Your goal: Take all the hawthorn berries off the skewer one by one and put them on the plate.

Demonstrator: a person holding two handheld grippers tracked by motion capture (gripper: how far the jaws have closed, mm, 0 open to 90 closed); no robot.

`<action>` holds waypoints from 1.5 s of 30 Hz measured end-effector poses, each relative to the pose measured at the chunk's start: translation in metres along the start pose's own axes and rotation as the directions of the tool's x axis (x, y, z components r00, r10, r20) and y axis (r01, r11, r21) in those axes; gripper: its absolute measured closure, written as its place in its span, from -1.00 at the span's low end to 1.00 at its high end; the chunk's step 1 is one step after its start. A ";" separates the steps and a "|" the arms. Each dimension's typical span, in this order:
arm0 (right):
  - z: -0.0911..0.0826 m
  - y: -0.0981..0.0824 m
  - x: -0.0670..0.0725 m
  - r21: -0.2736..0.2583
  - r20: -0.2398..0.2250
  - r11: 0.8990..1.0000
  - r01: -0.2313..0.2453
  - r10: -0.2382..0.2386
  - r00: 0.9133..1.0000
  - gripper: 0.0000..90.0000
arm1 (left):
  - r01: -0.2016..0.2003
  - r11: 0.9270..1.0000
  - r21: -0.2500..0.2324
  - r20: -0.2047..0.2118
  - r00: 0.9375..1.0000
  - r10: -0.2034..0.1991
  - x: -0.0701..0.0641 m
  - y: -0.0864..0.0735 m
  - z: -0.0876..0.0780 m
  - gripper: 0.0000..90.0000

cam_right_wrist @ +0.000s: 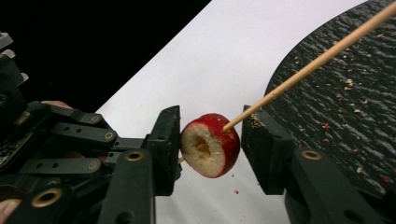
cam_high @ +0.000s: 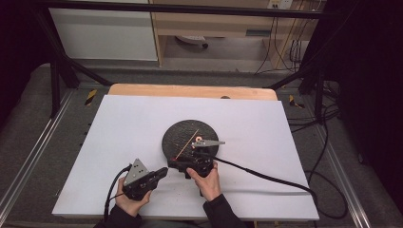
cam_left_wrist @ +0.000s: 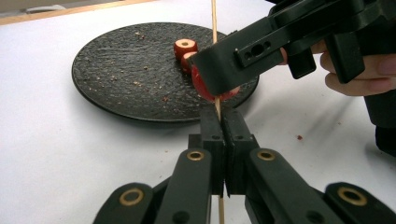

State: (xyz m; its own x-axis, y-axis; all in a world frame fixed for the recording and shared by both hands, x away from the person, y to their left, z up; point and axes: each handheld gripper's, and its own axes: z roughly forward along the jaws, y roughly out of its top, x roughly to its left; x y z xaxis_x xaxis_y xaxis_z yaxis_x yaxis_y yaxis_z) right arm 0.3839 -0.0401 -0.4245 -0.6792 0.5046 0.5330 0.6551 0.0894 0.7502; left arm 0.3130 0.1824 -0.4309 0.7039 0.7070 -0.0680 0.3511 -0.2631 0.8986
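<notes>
Red fruit (cam_right_wrist: 212, 144) skewered, plate's edge (cam_right_wrist: 275, 81) close

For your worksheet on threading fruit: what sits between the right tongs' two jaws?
A red fruit slice, pierced by the wooden skewer, seen in the right gripper view.

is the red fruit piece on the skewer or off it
On: the wooden skewer runs through the cored red fruit piece, between the right gripper jaws.
</notes>
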 end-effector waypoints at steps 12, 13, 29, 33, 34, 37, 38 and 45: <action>-0.006 0.007 0.001 -0.019 0.016 1.000 0.010 -0.009 1.000 0.38 | 0.000 1.000 -0.013 0.003 1.000 0.000 0.000 0.001 -0.003 0.96; -0.007 0.009 0.001 -0.024 0.018 1.000 0.011 -0.011 1.000 0.38 | 0.002 1.000 -0.014 0.004 1.000 -0.002 0.000 0.001 -0.003 0.96; -0.022 0.031 -0.003 -0.060 0.066 0.998 0.036 -0.032 0.997 0.39 | 0.004 1.000 -0.026 0.005 1.000 -0.004 0.001 0.002 -0.006 0.96; -0.027 0.038 -0.004 -0.072 0.079 0.997 0.042 -0.037 0.996 0.39 | 0.001 1.000 -0.029 0.006 1.000 -0.001 0.001 0.002 -0.007 0.96; -0.029 0.040 -0.004 -0.075 0.084 0.996 0.045 -0.039 0.996 0.39 | 0.001 1.000 -0.029 0.006 1.000 -0.001 0.001 0.002 -0.007 0.96; -0.033 0.045 -0.005 -0.083 0.094 0.995 0.052 -0.044 0.995 0.39 | 0.001 1.000 -0.031 0.007 1.000 -0.001 0.001 0.002 -0.008 0.96; -0.034 0.048 -0.006 -0.087 0.100 0.995 0.051 -0.042 0.994 0.39 | 0.003 0.999 -0.032 0.007 1.000 -0.002 0.001 0.002 -0.008 0.96; -0.046 0.062 -0.009 -0.109 0.128 0.992 0.062 -0.048 0.991 0.39 | 0.002 0.999 -0.035 0.009 1.000 -0.002 0.001 0.002 -0.008 0.96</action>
State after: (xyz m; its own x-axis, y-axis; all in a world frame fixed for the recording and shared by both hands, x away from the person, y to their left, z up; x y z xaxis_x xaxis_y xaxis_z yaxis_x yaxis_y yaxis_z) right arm 0.4153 -0.0787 -0.3649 -0.6617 0.6058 0.4417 0.5714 0.0261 0.8202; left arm 0.3095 0.1879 -0.4254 0.7089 0.7015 -0.0734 0.3307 -0.2386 0.9131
